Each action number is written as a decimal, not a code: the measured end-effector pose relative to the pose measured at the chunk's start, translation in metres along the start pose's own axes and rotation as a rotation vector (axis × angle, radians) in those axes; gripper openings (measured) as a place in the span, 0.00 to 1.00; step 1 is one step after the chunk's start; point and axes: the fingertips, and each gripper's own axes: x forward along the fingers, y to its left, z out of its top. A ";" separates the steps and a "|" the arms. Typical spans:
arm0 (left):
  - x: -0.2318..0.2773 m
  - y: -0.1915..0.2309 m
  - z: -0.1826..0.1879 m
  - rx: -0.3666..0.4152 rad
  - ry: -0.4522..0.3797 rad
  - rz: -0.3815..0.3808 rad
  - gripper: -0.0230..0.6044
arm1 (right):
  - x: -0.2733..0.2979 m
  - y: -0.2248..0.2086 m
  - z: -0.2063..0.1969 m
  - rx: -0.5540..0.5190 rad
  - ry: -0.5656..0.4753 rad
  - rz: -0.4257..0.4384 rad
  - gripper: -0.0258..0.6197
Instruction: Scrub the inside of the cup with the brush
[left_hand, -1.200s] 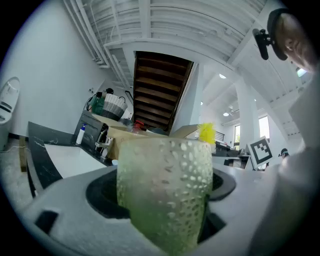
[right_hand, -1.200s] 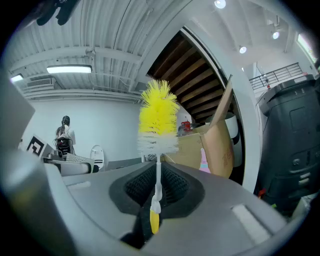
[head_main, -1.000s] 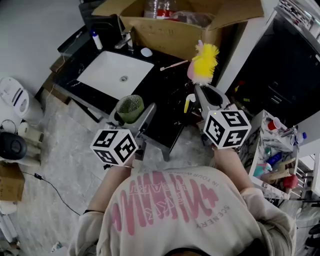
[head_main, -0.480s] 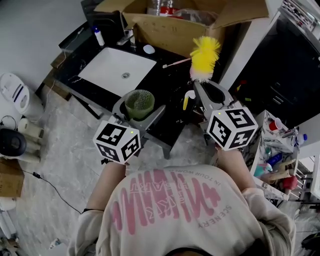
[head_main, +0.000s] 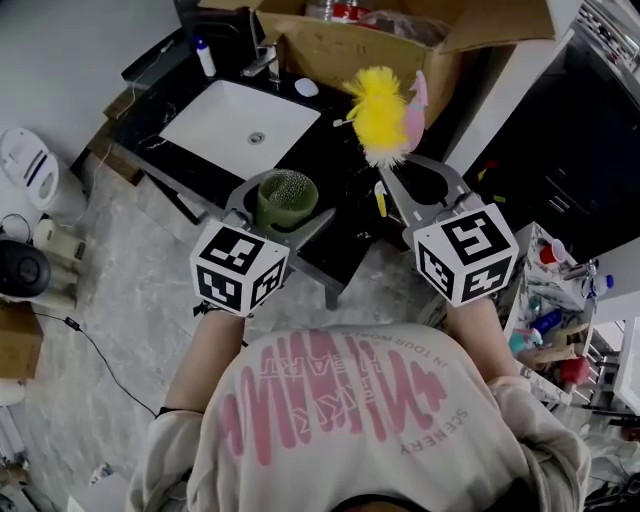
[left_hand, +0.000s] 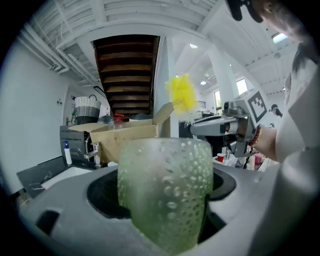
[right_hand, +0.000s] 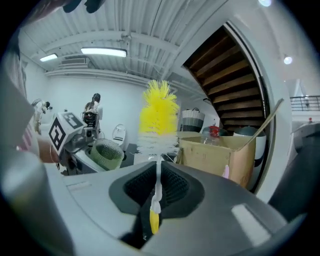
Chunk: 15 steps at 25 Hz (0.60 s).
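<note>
- Gripping the cup (left_hand: 165, 190) by its dimpled green wall, the left tongs (head_main: 282, 212) are closed on it and hold it upright, mouth up, over the edge of the black counter (head_main: 335, 170).
- The right tongs (right_hand: 155, 200) are clamped on the brush (right_hand: 159, 117) low on its thin handle. The yellow bristle head stands out well beyond the jaws, off to the right of the left tongs and apart from the cup.
- By my reading, scrubbing has not begun: the bristles are outside the cup and point away from its mouth.
- Risk: the grip sits far from the bristles, so the handle may pivot or slip in the jaws once the head meets resistance inside.
- Risk: the head looks nearly as wide as the mouth. An off-centre entry could catch the rim and lever the cup out of the left tongs.
- Risk: the cup looks smooth and translucent, so pushing down hard may slide it through the jaws toward the counter or the sink (head_main: 235, 125) beyond the left tongs.
</note>
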 end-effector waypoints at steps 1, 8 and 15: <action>0.000 0.002 -0.003 0.008 0.018 0.005 0.67 | 0.003 0.003 -0.003 -0.029 0.023 0.013 0.10; -0.002 0.002 -0.015 0.038 0.091 0.007 0.67 | 0.018 0.028 -0.026 -0.252 0.190 0.164 0.10; -0.006 0.002 -0.020 0.032 0.115 0.007 0.67 | 0.021 0.045 -0.047 -0.492 0.340 0.280 0.10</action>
